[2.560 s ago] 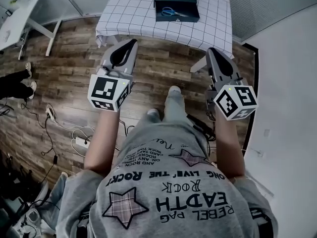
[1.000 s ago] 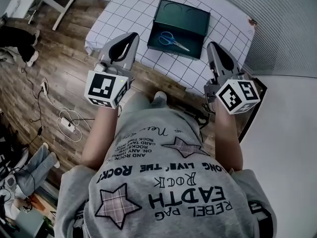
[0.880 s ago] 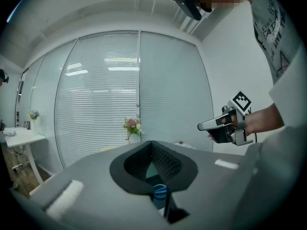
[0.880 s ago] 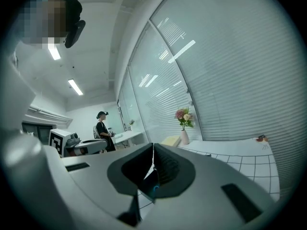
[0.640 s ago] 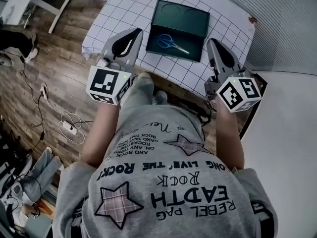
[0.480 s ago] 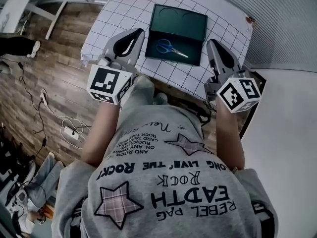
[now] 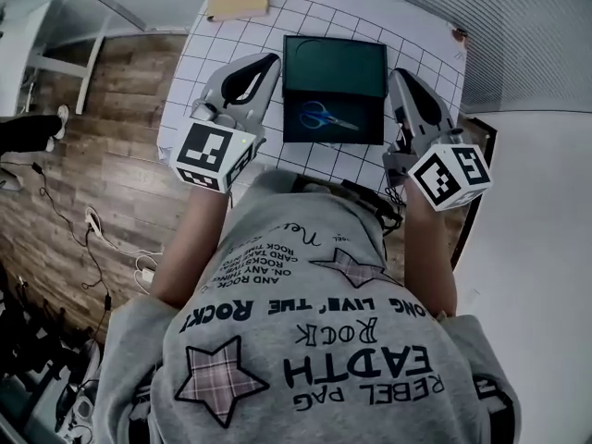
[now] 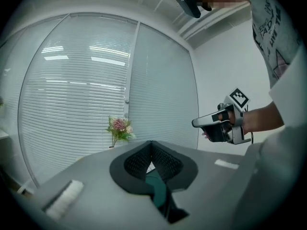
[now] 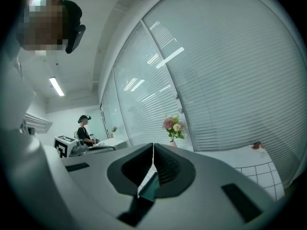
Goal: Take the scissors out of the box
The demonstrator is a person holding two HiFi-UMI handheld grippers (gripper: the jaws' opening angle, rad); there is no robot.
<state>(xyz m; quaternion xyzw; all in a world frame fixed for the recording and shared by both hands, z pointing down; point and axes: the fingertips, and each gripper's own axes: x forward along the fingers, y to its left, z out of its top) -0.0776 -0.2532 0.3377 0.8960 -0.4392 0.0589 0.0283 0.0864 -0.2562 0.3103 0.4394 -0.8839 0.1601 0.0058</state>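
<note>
Left gripper (image 7: pixel 266 61): jaws together, nothing between them, pointing forward.
Right gripper (image 7: pixel 400 75): jaws together, empty, pointing forward.
Forearms (image 7: pixel 190 239): 2, bare, stretched ahead, well apart.

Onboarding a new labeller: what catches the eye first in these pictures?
A dark open box with blue scissors lying inside sits on the checked tablecloth, top centre of the head view. The left gripper and right gripper flank it, both shut and empty.
</note>
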